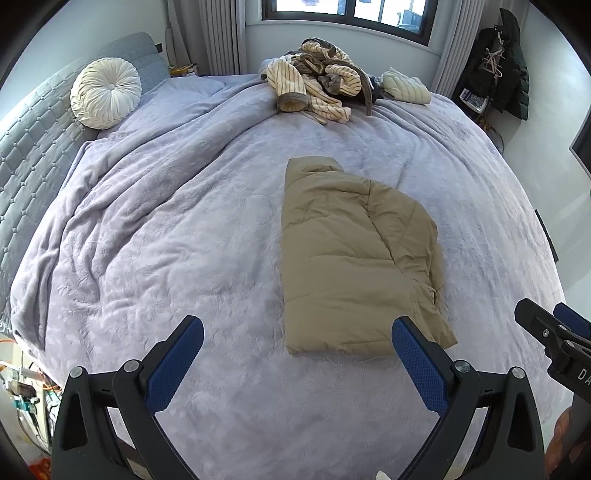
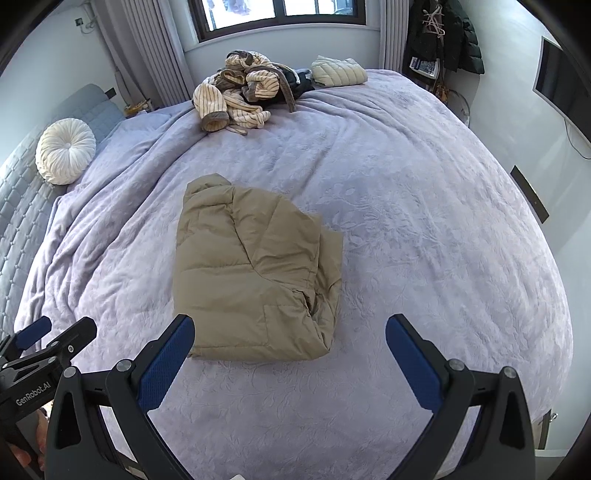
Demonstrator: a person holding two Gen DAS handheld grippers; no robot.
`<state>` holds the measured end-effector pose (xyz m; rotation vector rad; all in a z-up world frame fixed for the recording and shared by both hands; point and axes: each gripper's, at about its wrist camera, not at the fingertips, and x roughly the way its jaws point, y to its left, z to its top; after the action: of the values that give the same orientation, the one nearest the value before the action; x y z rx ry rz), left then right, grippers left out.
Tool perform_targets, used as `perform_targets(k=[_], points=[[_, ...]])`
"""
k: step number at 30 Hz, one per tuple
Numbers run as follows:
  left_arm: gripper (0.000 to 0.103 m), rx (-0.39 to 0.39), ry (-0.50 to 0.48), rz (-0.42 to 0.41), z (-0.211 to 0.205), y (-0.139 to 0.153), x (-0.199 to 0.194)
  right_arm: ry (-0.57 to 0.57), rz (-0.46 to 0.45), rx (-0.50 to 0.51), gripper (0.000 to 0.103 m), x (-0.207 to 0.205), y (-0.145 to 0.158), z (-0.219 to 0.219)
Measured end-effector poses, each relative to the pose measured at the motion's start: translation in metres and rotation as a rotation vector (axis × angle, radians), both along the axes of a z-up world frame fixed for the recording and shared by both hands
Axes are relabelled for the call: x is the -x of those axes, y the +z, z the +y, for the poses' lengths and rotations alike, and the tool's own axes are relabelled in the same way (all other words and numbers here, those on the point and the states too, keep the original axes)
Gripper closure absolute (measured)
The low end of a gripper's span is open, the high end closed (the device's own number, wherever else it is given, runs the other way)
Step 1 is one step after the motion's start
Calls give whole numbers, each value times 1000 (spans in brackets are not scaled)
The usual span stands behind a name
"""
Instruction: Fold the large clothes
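Bed [image 1: 184,229]: lilac embossed blanket covers it; its near edge and left side run out of frame in both views.
Headboard [image 1: 33,147]: grey quilted, cut off at the left rim of the fisheye.
Window [image 2: 280,14]: only the lower frame shows; what lies outside is too bright to make out.
Dark coats [image 1: 506,62]: hanging in the far right corner, detail lost in shadow; printed paper below them is too small to read.
Wall screen [image 2: 561,81]: dark, partly cropped by the lens edge.
Tan puffer jacket [image 2: 255,273]: folded into a compact block, lying mid-bed just ahead of both tools, collar end away from the cameras; inner layers are hidden by the fold.
Striped robe [image 1: 314,81]: crumpled heap at the far end of the bed, overlapping a dark garment barely visible beneath.
Cream quilted garment [image 2: 338,72]: folded, beside the heap.
Round pillow [image 1: 105,92]: white, pleated, leaning on the headboard.
Writing: "GenRobot.AI" on the other tool's body in the right wrist view; only "DA" shows in the left wrist view, the rest cropped.
Left gripper [image 1: 297,338]: spread wide, empty; its right blue pad overlaps the jacket's near corner, contact unclear.
Right gripper [image 2: 290,336]: spread wide, holding nothing, over the jacket's near edge.
Hand [image 2: 26,439]: only fingertips visible at the corner.
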<state>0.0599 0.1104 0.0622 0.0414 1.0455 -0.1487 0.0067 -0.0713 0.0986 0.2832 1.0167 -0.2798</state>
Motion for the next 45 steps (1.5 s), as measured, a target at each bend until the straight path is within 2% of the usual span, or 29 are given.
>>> perform_targets(k=[45], points=[[1, -1, -10, 10, 0, -4, -3, -3, 2, -5, 0, 2, 0, 2]])
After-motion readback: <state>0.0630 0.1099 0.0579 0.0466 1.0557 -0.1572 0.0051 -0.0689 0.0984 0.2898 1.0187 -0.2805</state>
